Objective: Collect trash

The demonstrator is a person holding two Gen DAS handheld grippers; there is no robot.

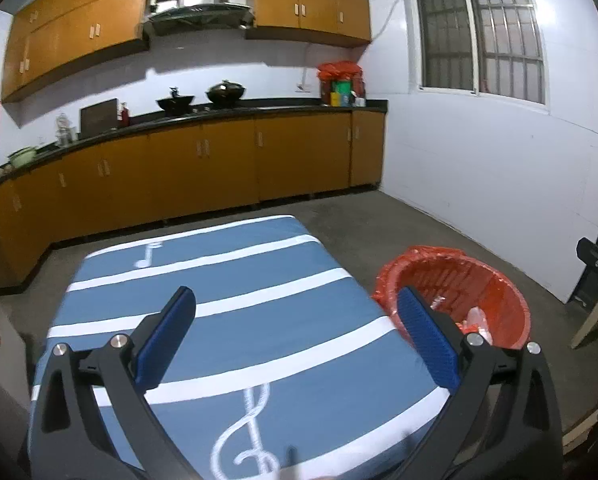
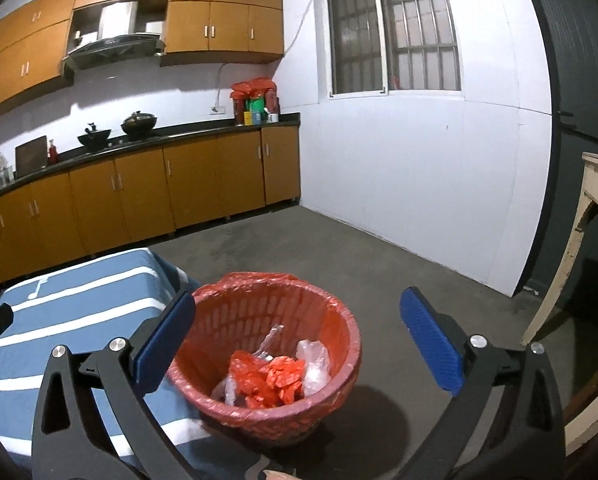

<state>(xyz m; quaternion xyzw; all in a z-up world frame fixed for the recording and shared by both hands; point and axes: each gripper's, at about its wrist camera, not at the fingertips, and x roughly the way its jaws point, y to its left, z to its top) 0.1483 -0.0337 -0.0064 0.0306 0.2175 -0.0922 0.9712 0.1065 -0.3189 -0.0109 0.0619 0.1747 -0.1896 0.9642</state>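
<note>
A red plastic trash basket [image 2: 331,320] lined with a red bag stands on the floor beside the table's right edge. Inside it lie crumpled red and clear plastic wrappers [image 2: 279,376]. My right gripper [image 2: 299,312] hovers over the basket with its blue pads wide open and nothing between them. My left gripper [image 1: 297,310] is open over the blue striped tablecloth [image 1: 239,304], with nothing in it. The basket [image 1: 495,280] shows to the right of its right finger, with some trash visible inside.
The table [image 2: 79,304] has a blue cloth with white stripes and music notes. Wooden cabinets and a dark counter [image 1: 219,116] with pots run along the far wall. Grey floor [image 2: 359,264] lies beyond the basket. A worn cream table leg [image 2: 571,248] stands at right.
</note>
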